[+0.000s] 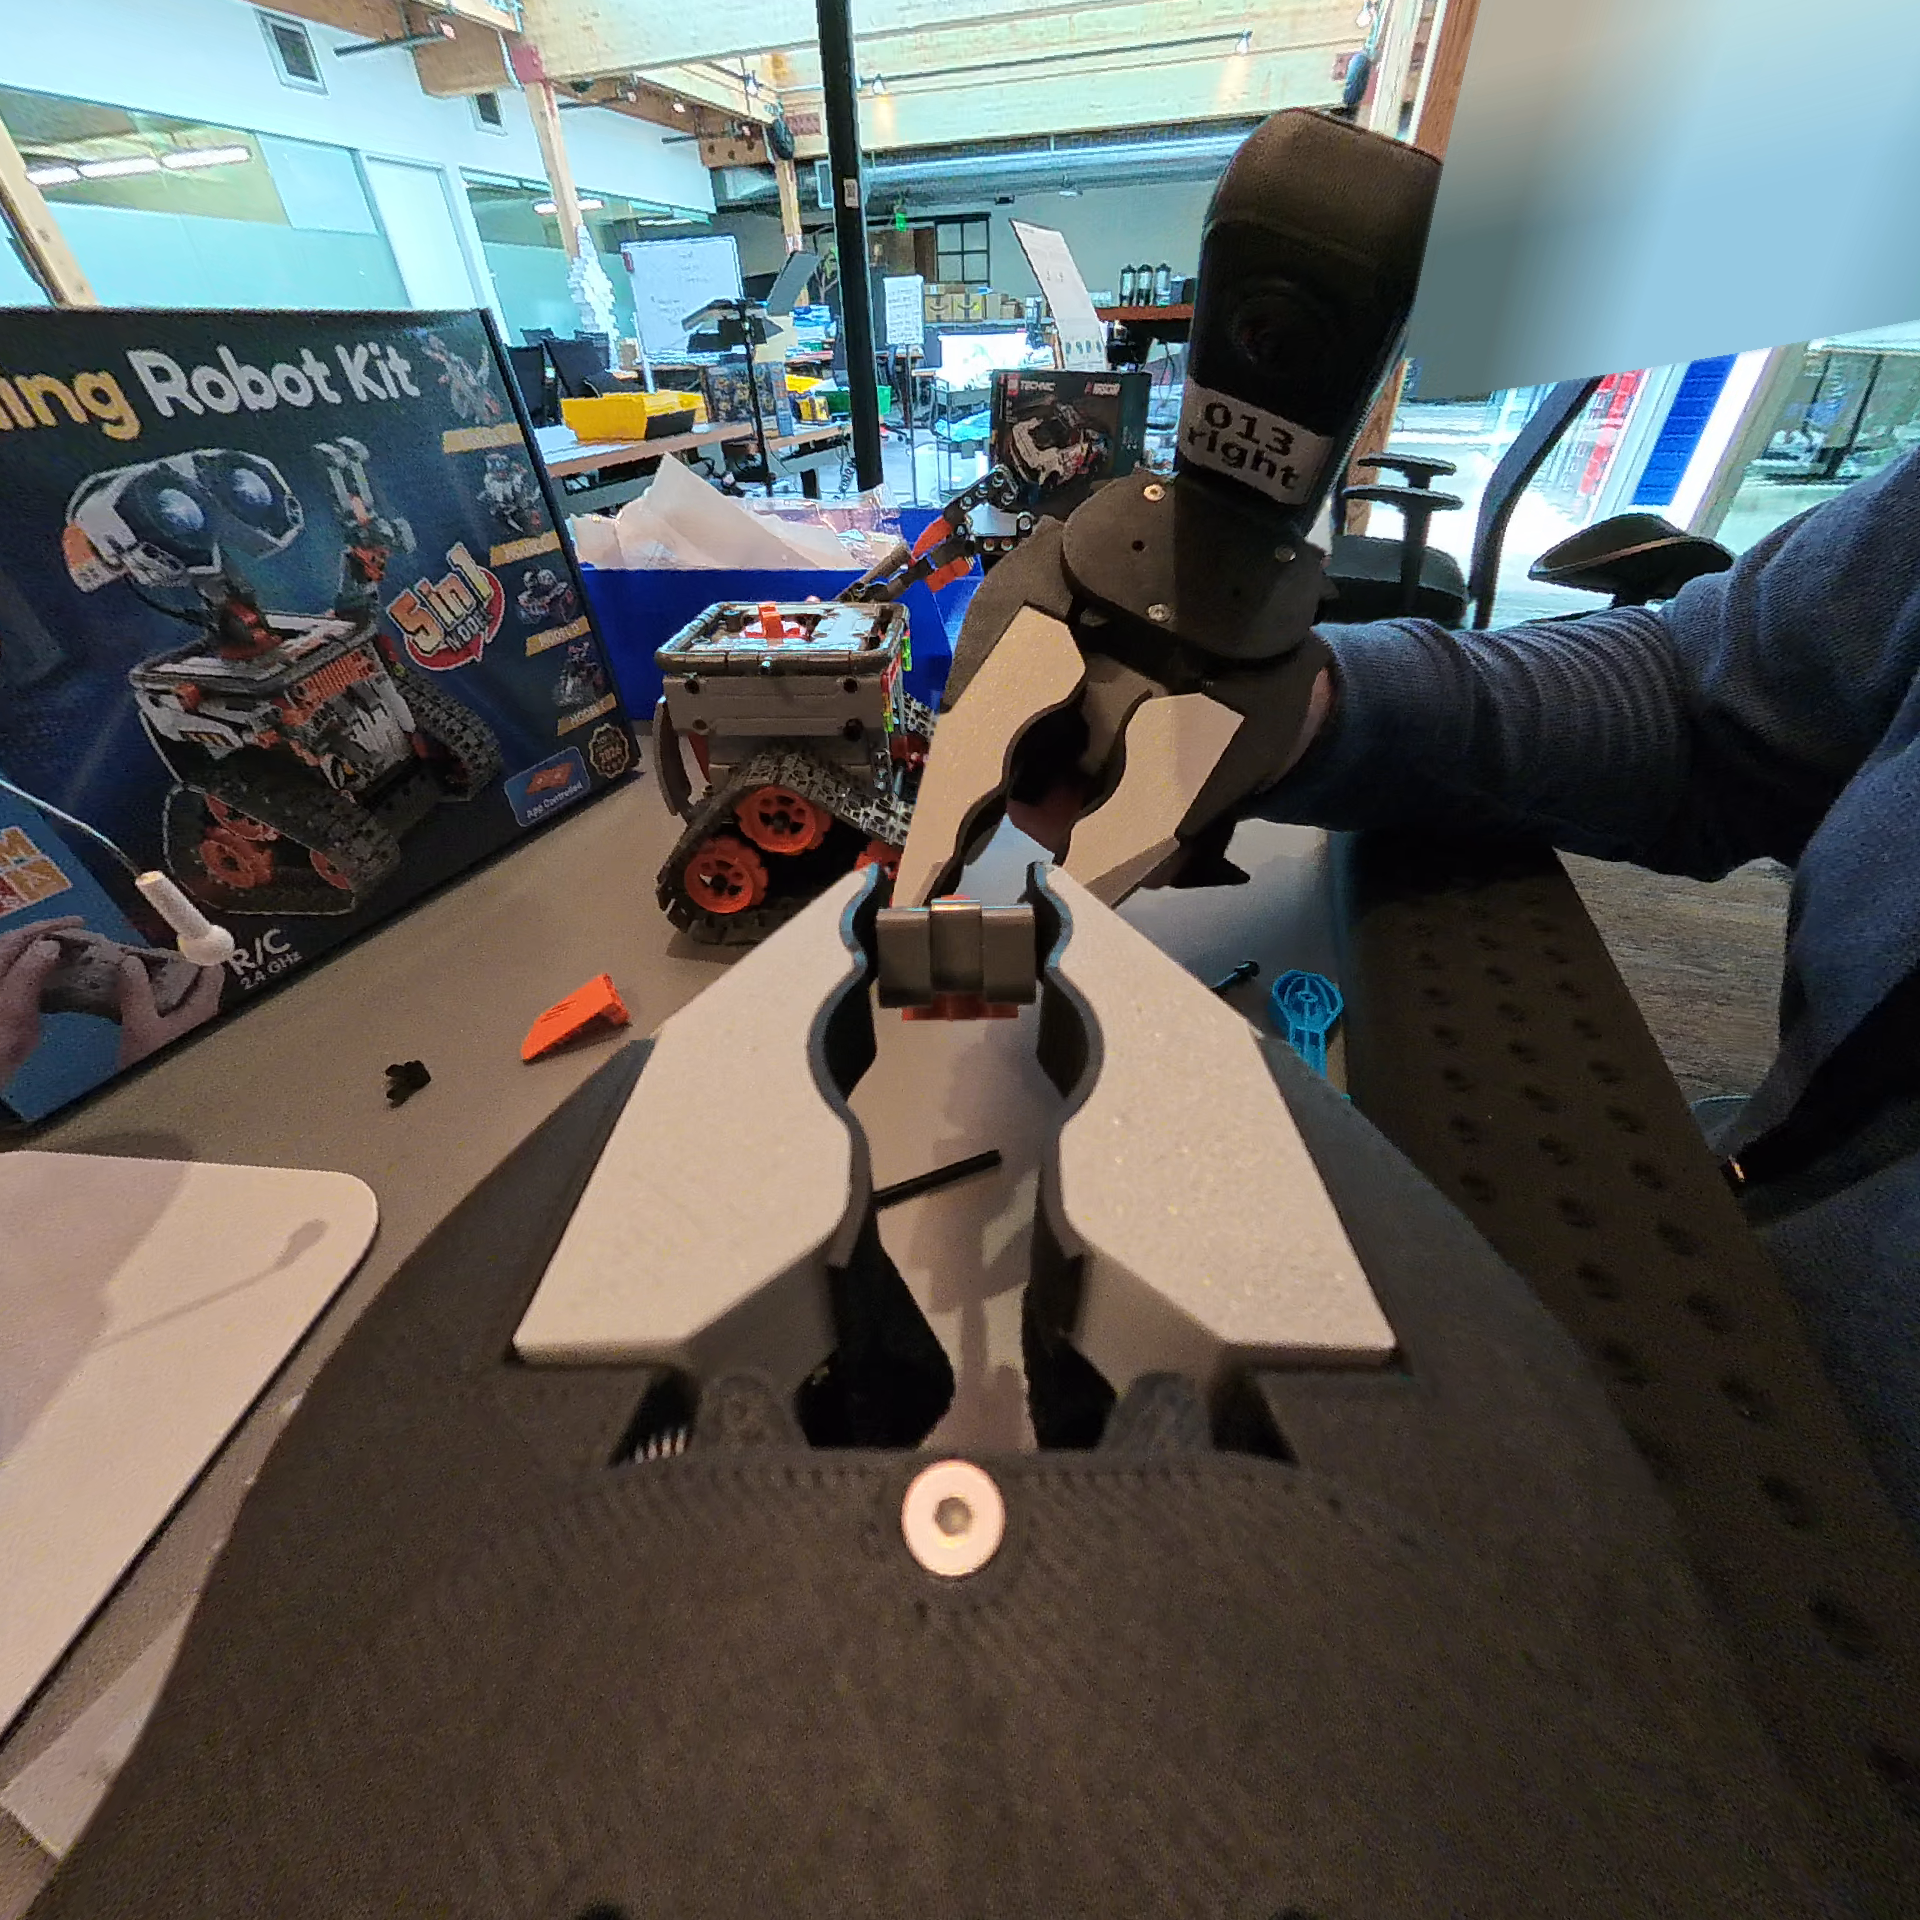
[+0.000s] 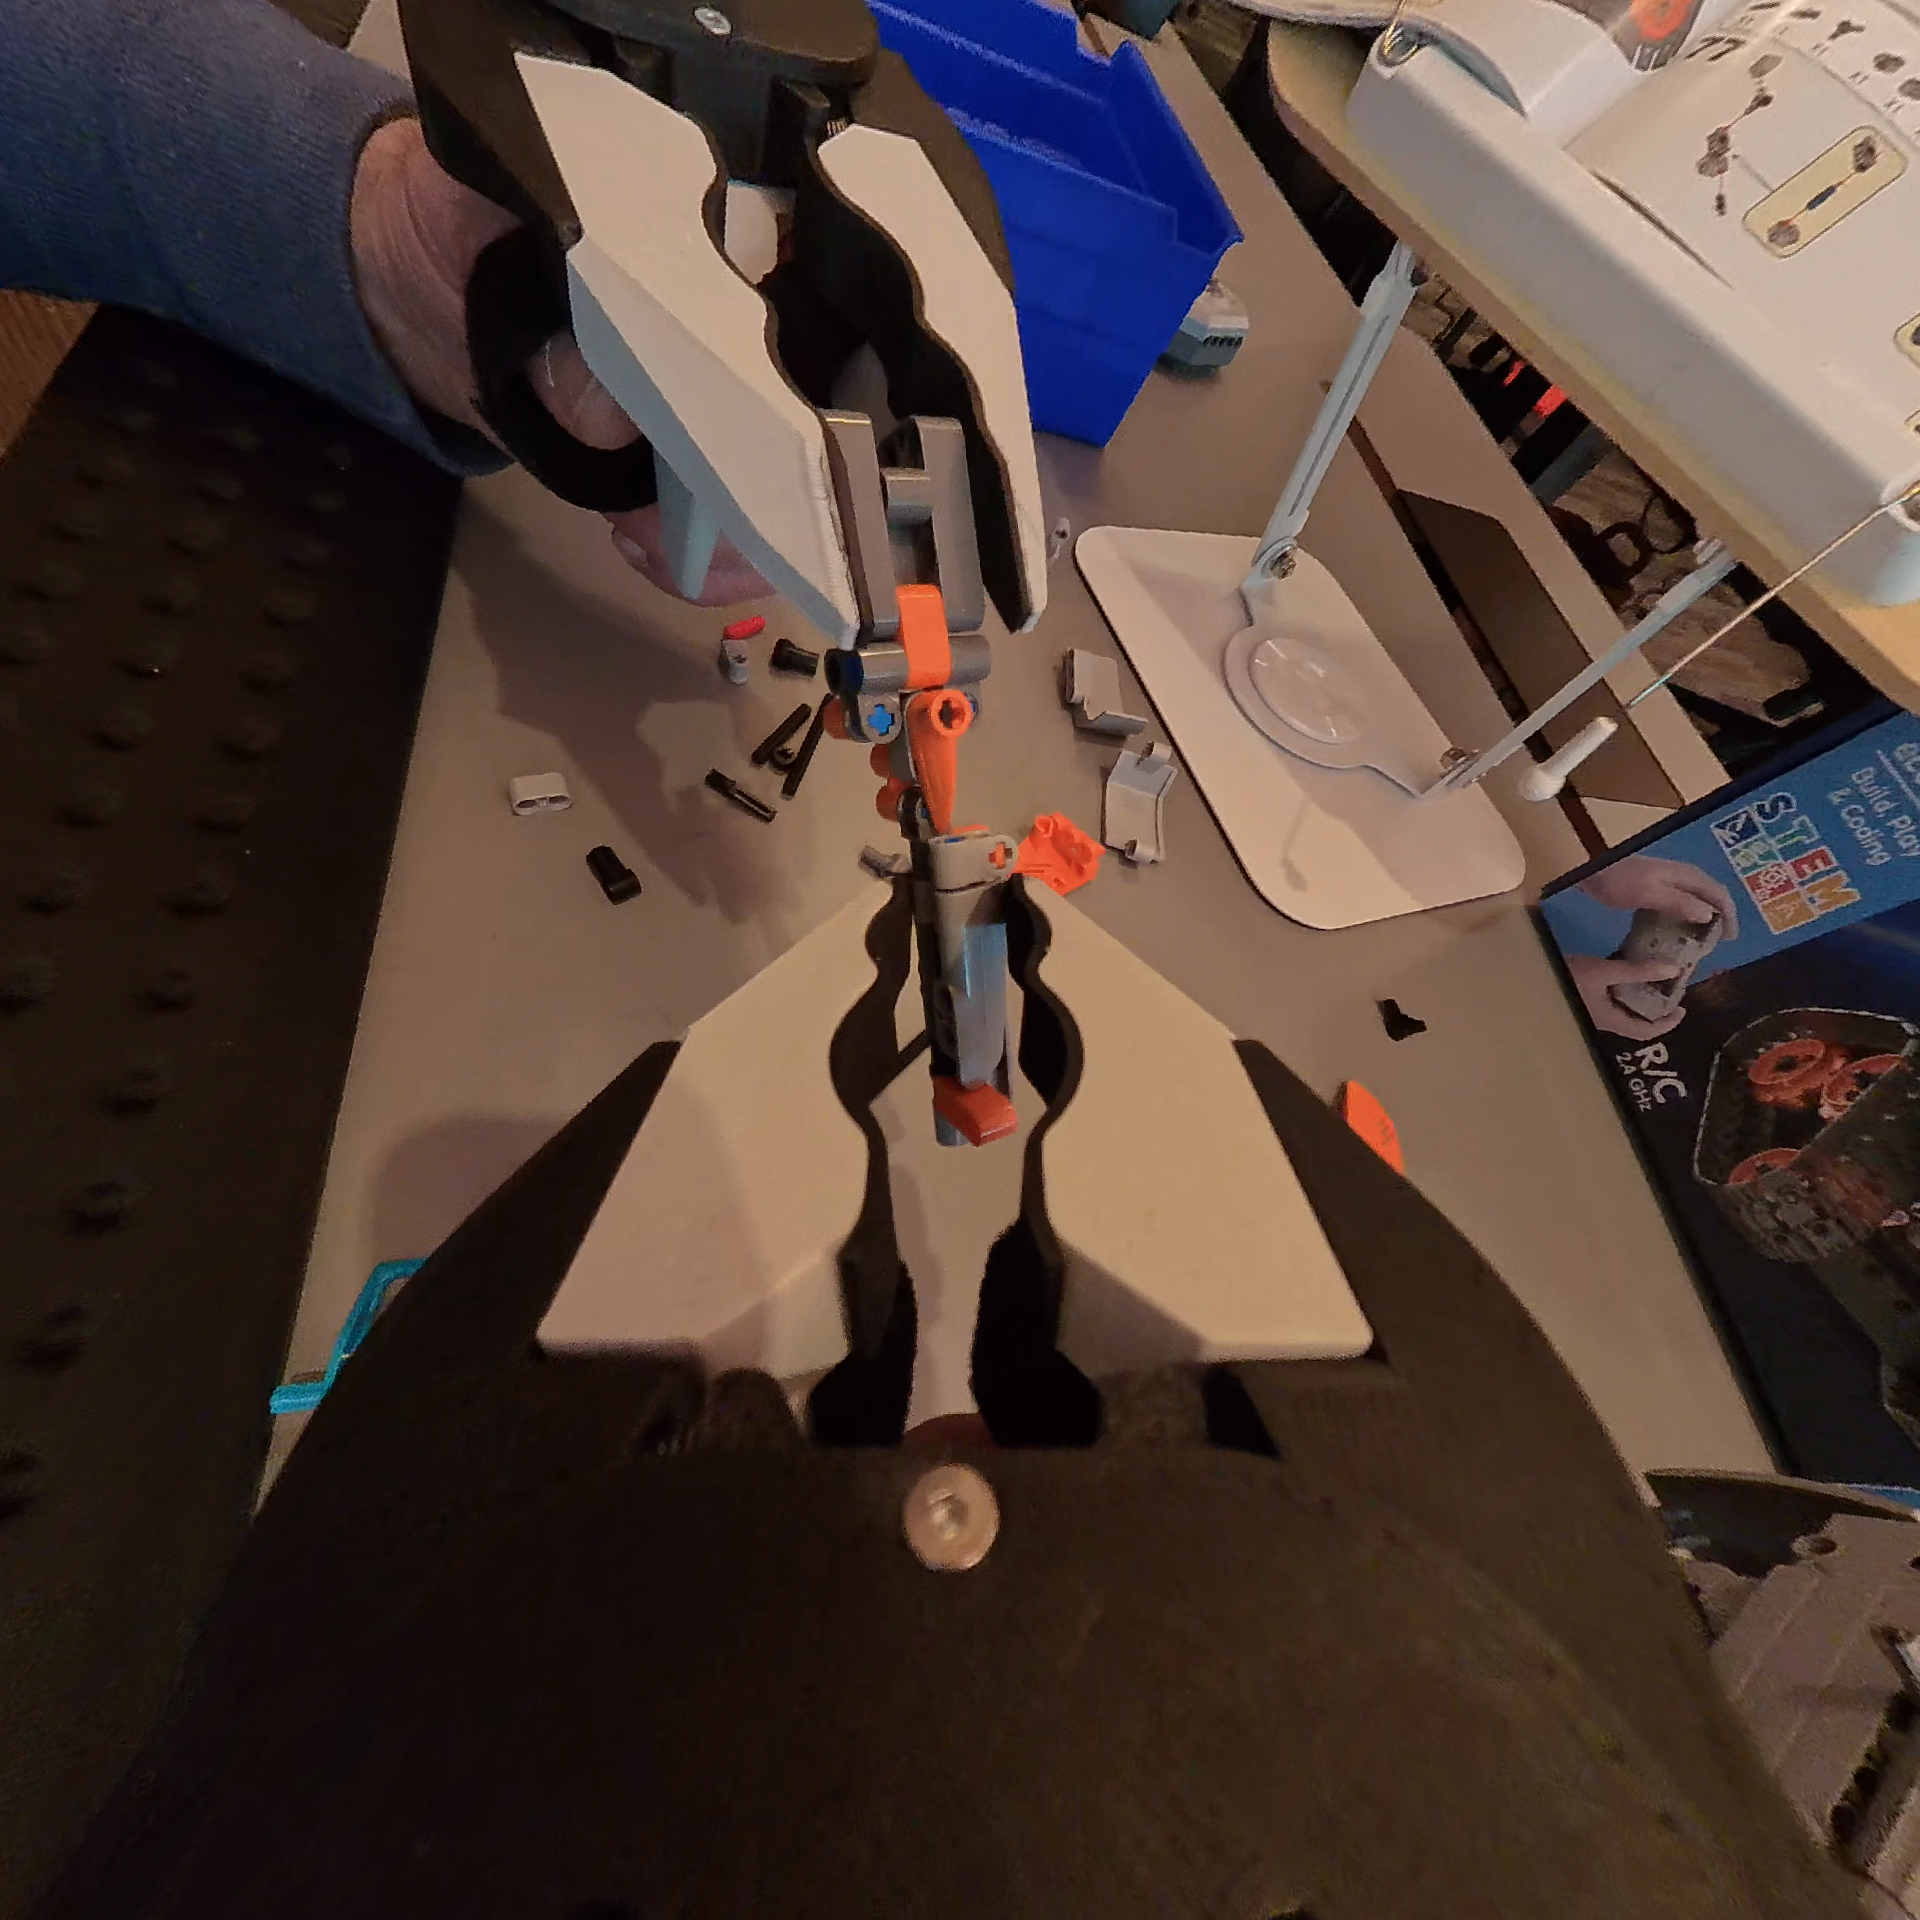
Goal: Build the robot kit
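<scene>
- Left wrist view: the left tongs, grey-faced on a black frame, are closed narrowly on the grey end of a jointed grey-and-orange plastic brick assembly, held above the grey tabletop. Just beyond, the right tongs point back toward them, gripped by a hand in a blue sleeve. On the far left stands a dark blue robot-kit box; beside it, a tracked brick-built robot base with orange wheels. An orange wedge piece lies near.
- Right wrist view: the right tongs clamp the lower end of the same assembly; the left tongs grip its upper end. Small black pins lie scattered on the tabletop beneath, a white stand base at right, a blue plastic bin beyond.
</scene>
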Action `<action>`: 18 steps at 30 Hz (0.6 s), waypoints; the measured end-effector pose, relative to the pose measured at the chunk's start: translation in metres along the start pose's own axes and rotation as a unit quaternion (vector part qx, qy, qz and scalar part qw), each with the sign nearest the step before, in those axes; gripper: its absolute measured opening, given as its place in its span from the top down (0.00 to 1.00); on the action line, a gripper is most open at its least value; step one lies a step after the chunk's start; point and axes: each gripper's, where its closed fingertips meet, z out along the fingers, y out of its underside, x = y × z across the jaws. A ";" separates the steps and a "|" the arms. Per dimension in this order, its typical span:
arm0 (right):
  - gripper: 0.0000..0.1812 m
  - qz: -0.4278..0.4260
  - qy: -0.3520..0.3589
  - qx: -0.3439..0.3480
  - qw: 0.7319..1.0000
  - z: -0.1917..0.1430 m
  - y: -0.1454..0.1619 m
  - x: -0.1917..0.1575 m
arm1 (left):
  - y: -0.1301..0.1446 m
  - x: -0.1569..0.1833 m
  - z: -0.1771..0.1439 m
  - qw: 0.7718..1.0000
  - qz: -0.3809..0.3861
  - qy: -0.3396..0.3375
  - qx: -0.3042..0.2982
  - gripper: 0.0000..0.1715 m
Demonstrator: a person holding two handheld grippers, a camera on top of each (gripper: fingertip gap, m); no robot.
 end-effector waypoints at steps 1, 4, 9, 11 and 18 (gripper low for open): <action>0.92 -0.003 0.003 0.004 1.000 -0.001 -0.001 0.001 | 0.000 -0.001 0.000 1.000 0.002 -0.003 0.001 0.86; 0.92 -0.008 0.013 0.010 1.000 -0.002 -0.001 0.003 | -0.003 -0.004 -0.002 1.000 0.005 -0.015 0.008 0.85; 0.92 -0.006 0.033 0.025 0.999 -0.006 -0.004 0.011 | -0.010 -0.009 -0.007 0.999 0.008 -0.029 0.021 0.80; 0.92 -0.007 0.040 0.030 0.999 -0.008 -0.006 0.013 | -0.011 -0.010 -0.007 0.999 0.009 -0.032 0.021 0.79; 0.92 0.004 0.055 0.051 0.997 -0.013 -0.011 0.020 | -0.012 -0.016 -0.009 0.999 0.010 -0.047 0.022 0.77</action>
